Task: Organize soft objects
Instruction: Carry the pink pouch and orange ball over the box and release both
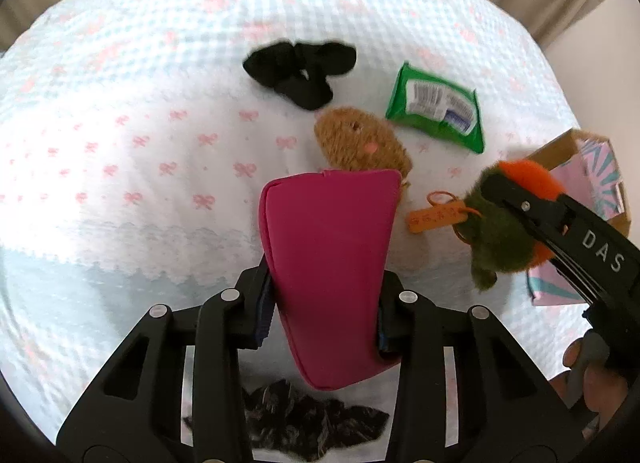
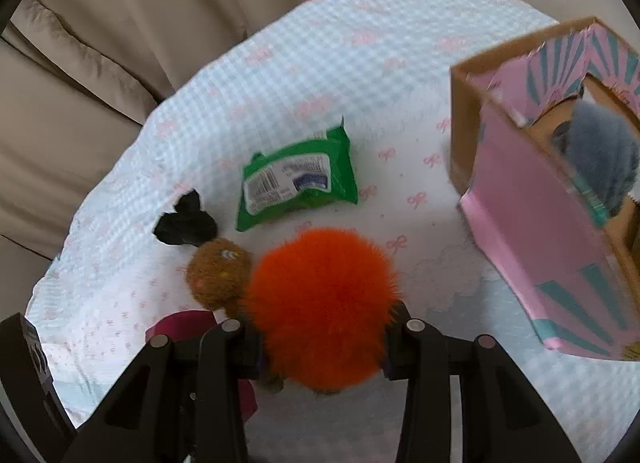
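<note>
Both tongs are full: left tongs (image 1: 324, 303) pinch a pink pouch (image 1: 332, 259), right tongs (image 2: 320, 347) clamp an orange-and-green fluffy toy (image 2: 320, 303).
Both are held above the bed (image 1: 120, 103). Lying there are a brown plush toy (image 1: 360, 143), a green wipes packet (image 1: 436, 107) and black socks (image 1: 300, 67); a pink box (image 2: 532, 223) holding a grey fluffy ball (image 2: 600, 151) stands at the right.

Soft bright daylight, overexposed white centre, blurred fisheye-curved edges.
</note>
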A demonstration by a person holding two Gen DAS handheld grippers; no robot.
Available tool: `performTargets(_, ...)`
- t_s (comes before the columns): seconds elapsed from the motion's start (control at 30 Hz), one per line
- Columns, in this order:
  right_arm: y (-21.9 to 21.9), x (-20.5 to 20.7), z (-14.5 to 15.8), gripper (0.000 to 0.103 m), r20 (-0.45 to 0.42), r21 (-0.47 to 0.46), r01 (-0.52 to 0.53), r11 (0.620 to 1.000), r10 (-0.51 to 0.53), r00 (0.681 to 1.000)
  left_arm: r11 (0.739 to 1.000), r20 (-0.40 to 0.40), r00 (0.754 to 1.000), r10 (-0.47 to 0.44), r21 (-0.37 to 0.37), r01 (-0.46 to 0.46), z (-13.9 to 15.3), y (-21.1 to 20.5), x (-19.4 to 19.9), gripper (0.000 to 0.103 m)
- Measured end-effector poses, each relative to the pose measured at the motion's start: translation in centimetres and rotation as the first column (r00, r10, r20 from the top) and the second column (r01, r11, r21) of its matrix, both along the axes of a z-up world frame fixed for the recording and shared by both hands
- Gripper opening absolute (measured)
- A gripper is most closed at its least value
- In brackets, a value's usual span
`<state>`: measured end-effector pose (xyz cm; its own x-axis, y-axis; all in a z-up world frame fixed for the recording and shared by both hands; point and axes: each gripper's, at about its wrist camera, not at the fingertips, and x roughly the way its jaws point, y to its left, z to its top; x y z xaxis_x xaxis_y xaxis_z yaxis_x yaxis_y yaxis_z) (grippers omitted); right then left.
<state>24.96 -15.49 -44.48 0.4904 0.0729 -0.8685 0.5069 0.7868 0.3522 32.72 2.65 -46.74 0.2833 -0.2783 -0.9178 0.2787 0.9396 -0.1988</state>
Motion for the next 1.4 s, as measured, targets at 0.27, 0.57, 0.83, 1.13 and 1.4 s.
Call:
performTargets(0.27,0.5,-1.7,7.2,0.037,0.064,-0.023,-0.022,0.999,0.023,0.998,0.999,0.058,0.998,0.026,-0.041,-0.023,7.8,1.1,-2.4,0.034)
performTargets(0.57,-1.0,-5.1,19.0,0.037,0.17,-0.089,-0.079,0.993,0.093,0.981,0.997,0.153,0.988,-0.006,-0.08,0.018,19.3,-0.1,-5.2,0.034)
performTargets(0.83,-5.6,-9.5,26.0,0.037,0.23,-0.125,-0.099,0.987,0.126,0.965,0.993,0.21,0.977,-0.027,-0.105,0.05,26.6,-4.3,-9.2,0.034)
performTargets(1.13,-14.7,-13.2,27.9,0.037,0.229,-0.135,-0.198,0.971,0.225,0.947,0.997,0.213,0.977,0.02,-0.081,-0.003,29.5,-13.5,-14.2,0.034)
performTargets(1.4,-24.2,-13.3,24.8,0.037,0.148,-0.126,-0.298,0.946,0.314,0.938,0.995,0.147,0.986,0.08,-0.071,-0.07,26.6,-23.0,-15.8,0.034)
